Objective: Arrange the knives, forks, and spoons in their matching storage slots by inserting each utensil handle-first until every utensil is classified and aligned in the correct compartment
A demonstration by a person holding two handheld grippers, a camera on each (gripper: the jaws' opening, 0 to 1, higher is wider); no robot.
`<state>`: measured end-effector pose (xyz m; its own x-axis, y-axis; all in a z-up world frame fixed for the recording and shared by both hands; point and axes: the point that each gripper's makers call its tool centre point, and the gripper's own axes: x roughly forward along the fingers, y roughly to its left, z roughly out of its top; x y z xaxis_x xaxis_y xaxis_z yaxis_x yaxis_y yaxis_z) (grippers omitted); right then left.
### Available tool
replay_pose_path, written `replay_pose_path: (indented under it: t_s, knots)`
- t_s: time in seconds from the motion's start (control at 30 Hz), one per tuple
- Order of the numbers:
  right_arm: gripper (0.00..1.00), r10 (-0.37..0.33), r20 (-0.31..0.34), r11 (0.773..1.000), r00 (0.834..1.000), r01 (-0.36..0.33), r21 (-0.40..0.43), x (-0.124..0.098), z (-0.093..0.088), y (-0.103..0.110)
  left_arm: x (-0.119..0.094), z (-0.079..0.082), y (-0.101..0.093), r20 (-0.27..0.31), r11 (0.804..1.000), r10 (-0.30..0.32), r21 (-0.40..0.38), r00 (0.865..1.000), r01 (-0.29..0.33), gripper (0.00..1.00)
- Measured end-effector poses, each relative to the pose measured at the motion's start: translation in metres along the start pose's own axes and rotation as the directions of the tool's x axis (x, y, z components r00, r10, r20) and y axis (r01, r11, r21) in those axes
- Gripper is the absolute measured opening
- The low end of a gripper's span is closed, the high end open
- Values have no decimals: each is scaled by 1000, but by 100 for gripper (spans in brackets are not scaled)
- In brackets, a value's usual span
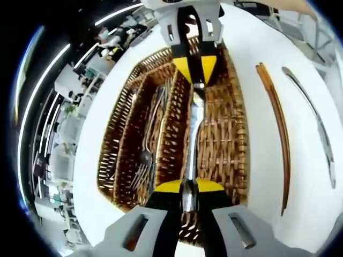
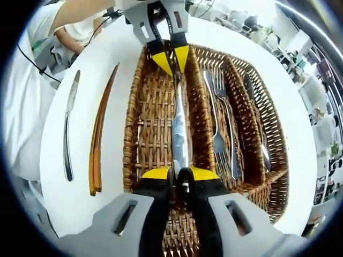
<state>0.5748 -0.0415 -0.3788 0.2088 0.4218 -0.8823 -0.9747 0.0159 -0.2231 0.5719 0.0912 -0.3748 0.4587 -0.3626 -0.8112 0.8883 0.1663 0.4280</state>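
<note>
Though gripped both ends, knife (image 2: 179, 134) between claws (image 2: 180, 184)

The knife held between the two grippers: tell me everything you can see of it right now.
The knife is shiny silver metal, long and slim. It lies lengthwise over the widest slot of the wicker tray, held at both ends: the right gripper is shut on one end and the left gripper on the other. It looks level, along the slot. Whether it touches the slot's floor cannot be told. Forks lie in the next slot.

White round table (image 1: 278, 48); cluttered shelves (image 1: 69, 107) behind; ceiling strip lights (image 1: 115, 14).
</note>
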Motion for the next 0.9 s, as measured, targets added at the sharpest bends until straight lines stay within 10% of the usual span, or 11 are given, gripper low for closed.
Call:
replay_pose_path:
  t_s: [0.9]
  knots:
    - [15,-12,139,1000,990,9,20,-52,28,35,-71,29,-28,119,997,72,-24,990,-70,10]
